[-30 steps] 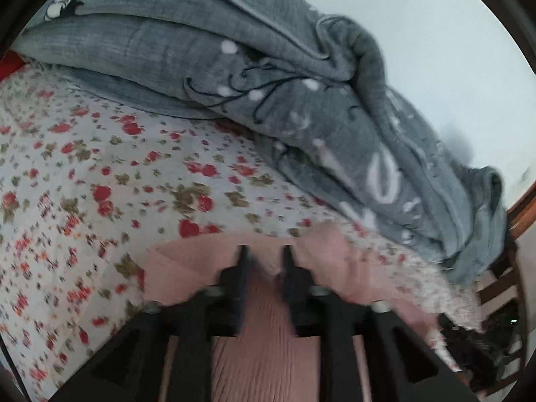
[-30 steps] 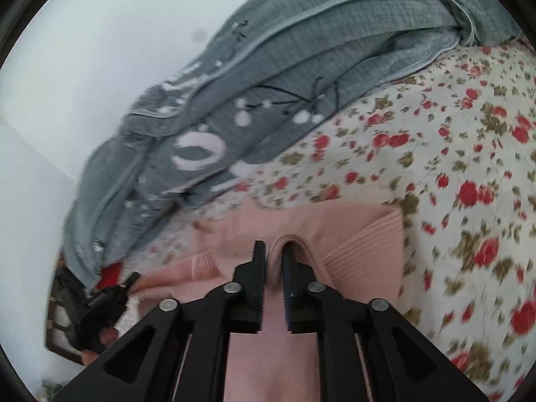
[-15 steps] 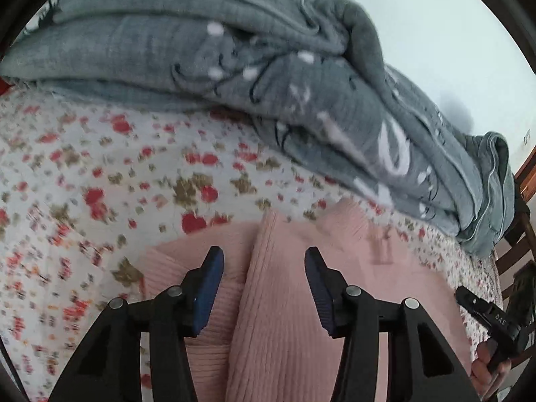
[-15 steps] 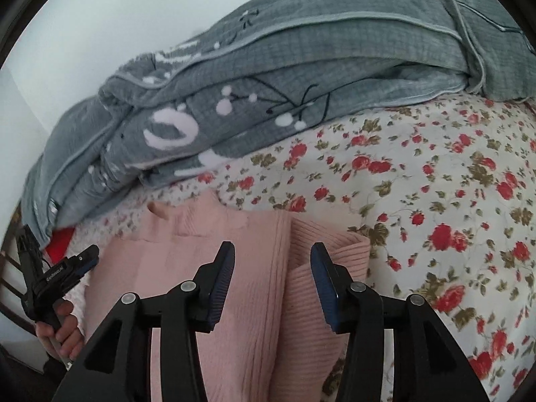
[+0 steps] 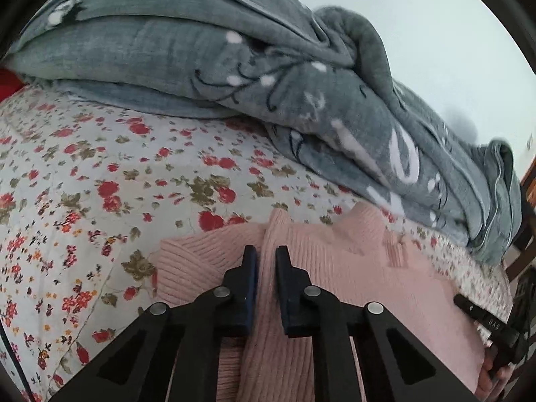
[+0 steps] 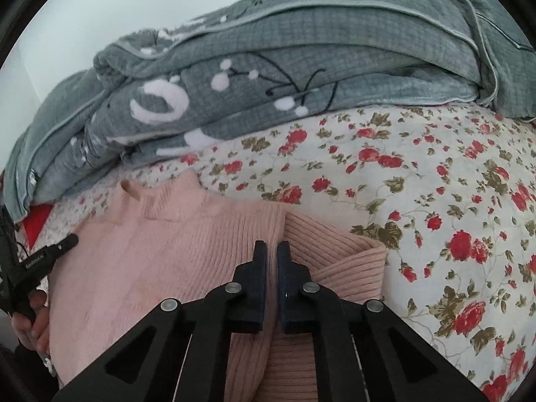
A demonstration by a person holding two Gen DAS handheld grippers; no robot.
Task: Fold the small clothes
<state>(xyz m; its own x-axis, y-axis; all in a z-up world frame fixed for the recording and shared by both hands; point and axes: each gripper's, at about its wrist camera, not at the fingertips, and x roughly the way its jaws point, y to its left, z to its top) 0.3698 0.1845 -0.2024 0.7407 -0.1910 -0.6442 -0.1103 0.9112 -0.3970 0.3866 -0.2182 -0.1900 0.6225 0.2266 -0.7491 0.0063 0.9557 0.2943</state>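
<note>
A small pink ribbed sweater (image 5: 351, 268) lies on the floral bedsheet, collar toward the grey blanket. In the left wrist view my left gripper (image 5: 266, 254) is shut on a raised fold of the pink knit near its left edge. In the right wrist view the same sweater (image 6: 160, 251) shows with a sleeve folded across its right side, and my right gripper (image 6: 272, 249) is shut on the fold edge there. Each view shows the other gripper's black tip at the sweater's far side: the right one (image 5: 482, 315), the left one (image 6: 50, 251).
A bulky grey patterned blanket (image 5: 234, 67) is heaped along the back of the bed, also in the right wrist view (image 6: 268, 67). White floral bedsheet (image 5: 83, 184) spreads to the left, and to the right in the right wrist view (image 6: 452, 201). A pale wall stands behind.
Half a second ago both grippers were open over the sweater; now both have closed on pinches of the pink knit at its two sides.
</note>
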